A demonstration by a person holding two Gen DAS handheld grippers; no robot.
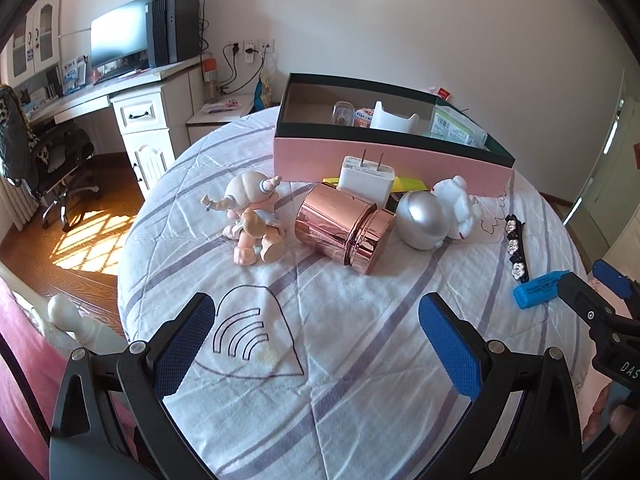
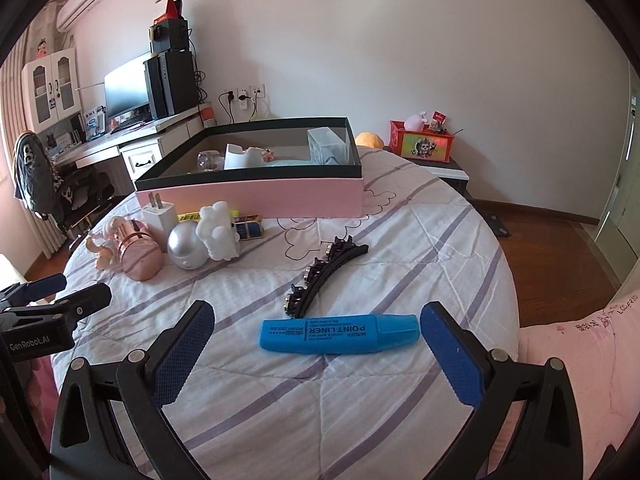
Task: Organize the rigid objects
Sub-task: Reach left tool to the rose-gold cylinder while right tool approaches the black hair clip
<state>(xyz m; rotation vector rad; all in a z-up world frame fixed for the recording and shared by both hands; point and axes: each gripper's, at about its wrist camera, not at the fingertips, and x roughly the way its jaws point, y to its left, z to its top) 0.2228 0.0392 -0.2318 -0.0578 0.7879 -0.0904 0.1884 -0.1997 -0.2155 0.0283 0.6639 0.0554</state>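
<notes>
Both grippers hover over the quilt (image 2: 360, 420) with fingers spread, holding nothing. The right gripper (image 2: 316, 344) frames a blue marker (image 2: 340, 334) lying crosswise, a black hair clip (image 2: 320, 276) just beyond. Far of the left gripper (image 1: 316, 336) lie a doll (image 1: 252, 216), copper jar (image 1: 344, 226), silver ball (image 1: 422, 220) and charger (image 1: 366, 178), near the pink box (image 1: 384, 160)

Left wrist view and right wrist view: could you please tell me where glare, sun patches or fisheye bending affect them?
Left wrist view: sun patch on the wooden floor, bright reflections on the rose-gold canister. Right wrist view: the pink box bows, corners vignette black; the blue highlighter print stays sharp.
</notes>
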